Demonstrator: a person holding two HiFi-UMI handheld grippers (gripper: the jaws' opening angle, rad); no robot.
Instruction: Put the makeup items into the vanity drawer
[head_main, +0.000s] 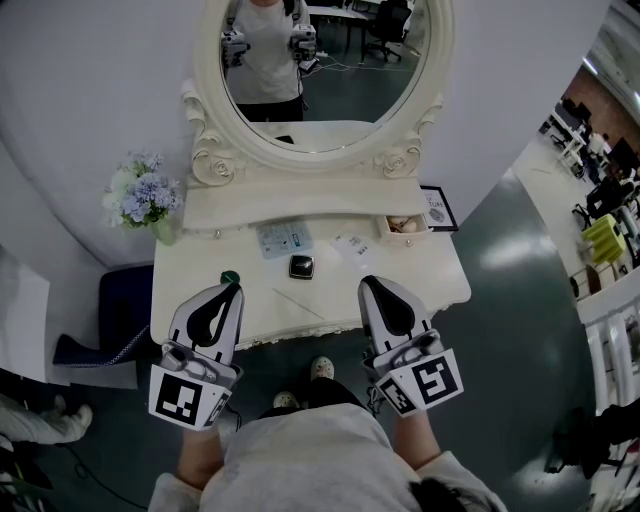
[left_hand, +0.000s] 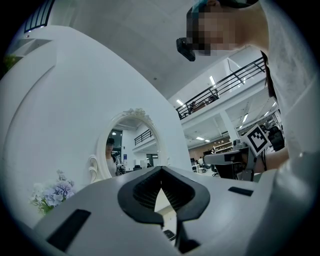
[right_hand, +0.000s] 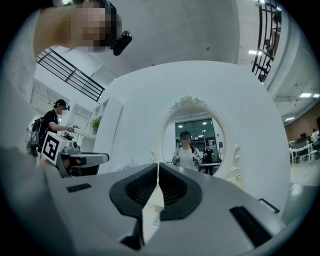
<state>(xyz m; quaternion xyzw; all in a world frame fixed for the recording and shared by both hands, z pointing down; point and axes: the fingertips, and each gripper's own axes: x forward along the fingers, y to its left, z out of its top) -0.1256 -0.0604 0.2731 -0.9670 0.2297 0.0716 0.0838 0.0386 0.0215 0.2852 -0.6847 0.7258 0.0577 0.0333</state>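
On the white vanity top (head_main: 200, 262) lie a black square compact (head_main: 301, 266), a blue-and-white packet (head_main: 284, 238), a white packet (head_main: 350, 245), a small green item (head_main: 230, 277) and a thin white stick (head_main: 298, 303). A small drawer (head_main: 386, 233) at the right of the raised shelf stands open with pale items inside. My left gripper (head_main: 232, 287) (left_hand: 161, 170) hovers over the table's front left, shut and empty, its tips close to the green item. My right gripper (head_main: 367, 283) (right_hand: 158, 165) is shut and empty over the front right.
An oval mirror (head_main: 325, 60) rises behind the shelf. A vase of pale blue flowers (head_main: 143, 195) stands at the table's back left and a small framed picture (head_main: 437, 208) at the back right. A dark blue stool (head_main: 125, 305) sits on the floor to the left.
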